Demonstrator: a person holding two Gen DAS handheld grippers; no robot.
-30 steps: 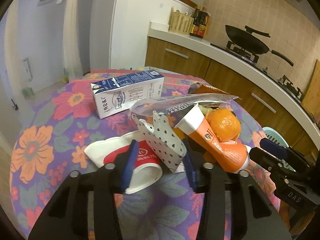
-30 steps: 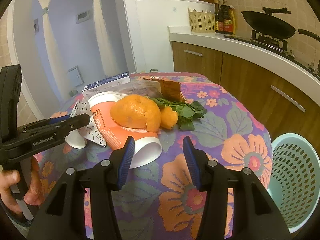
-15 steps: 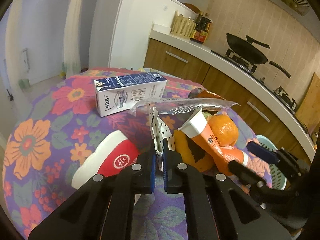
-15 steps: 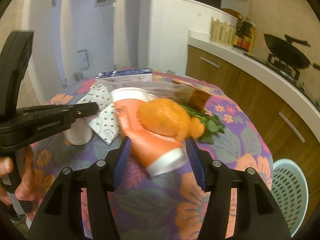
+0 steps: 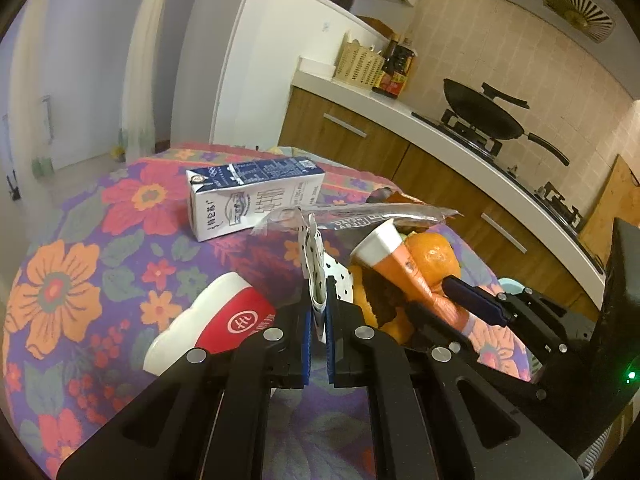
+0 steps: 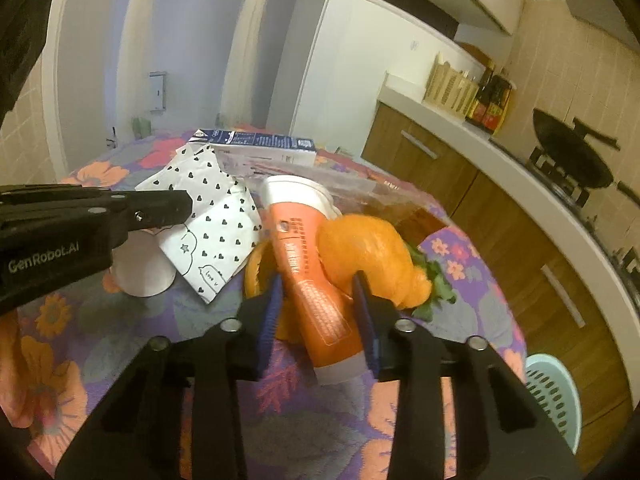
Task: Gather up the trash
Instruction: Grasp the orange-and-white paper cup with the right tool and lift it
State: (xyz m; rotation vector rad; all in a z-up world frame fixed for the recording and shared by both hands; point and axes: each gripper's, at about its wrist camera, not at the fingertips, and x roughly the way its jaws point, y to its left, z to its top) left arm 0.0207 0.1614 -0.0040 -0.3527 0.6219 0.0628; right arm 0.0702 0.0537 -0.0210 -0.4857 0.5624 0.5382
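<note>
Kitchen bench under floral cloth (image 5: 80,264). Left tool (image 5: 319,312): clamped on white heart-printed paper wrapper (image 5: 310,256); light, limp, held by its edge. Right tool (image 6: 318,312): jaws just closing around orange plastic tube (image 6: 316,292), seemingly touching mid-body; smooth, squashable, could slip. Orange peel (image 6: 368,252) lies against it.

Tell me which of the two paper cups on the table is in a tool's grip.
The orange cup, lying on its side between the right tool's closing fingers. The red and white cup lies untouched beside the left tool.
</note>
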